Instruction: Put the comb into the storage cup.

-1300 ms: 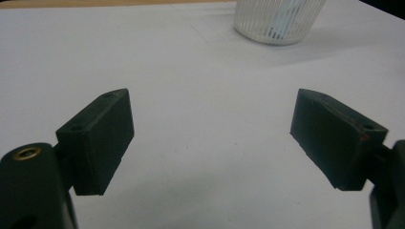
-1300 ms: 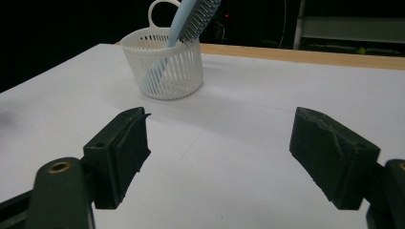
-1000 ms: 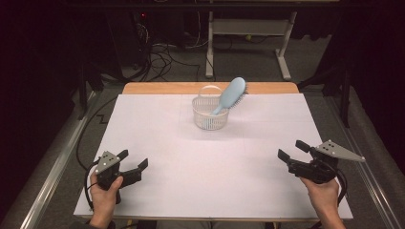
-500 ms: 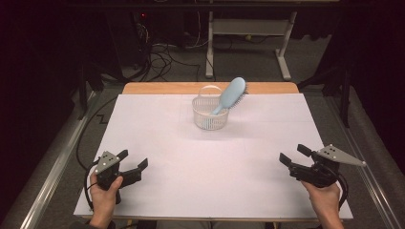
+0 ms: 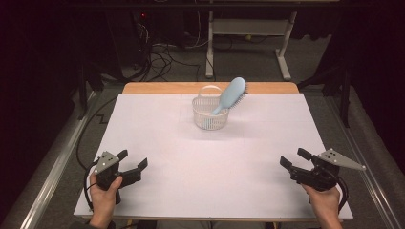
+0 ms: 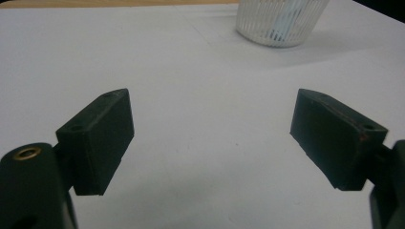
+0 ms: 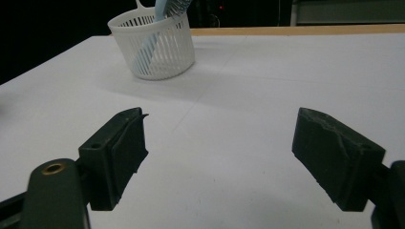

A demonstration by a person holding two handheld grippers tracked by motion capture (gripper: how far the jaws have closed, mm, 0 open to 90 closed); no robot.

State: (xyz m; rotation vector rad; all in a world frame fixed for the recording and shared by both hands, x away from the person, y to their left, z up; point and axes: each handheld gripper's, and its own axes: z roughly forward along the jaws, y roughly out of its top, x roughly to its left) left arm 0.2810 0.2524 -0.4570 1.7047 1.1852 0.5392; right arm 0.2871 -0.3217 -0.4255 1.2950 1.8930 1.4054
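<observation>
Both tools, left [image 5: 133,160] and right [image 5: 293,157], gape wide, empty; brush [image 5: 230,94] in basket [image 5: 210,115] sits well ahead, so next is a reach.

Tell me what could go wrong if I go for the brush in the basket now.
1. The hairbrush leans out over the rim of the basket toward the right; pulling it sideways could tip the light basket over.
2. Its handle sits down inside, so a jaw may snag the basket wall.
3. Both the left gripper and right gripper sit open near the table's front edge, a long reach from the basket.
</observation>
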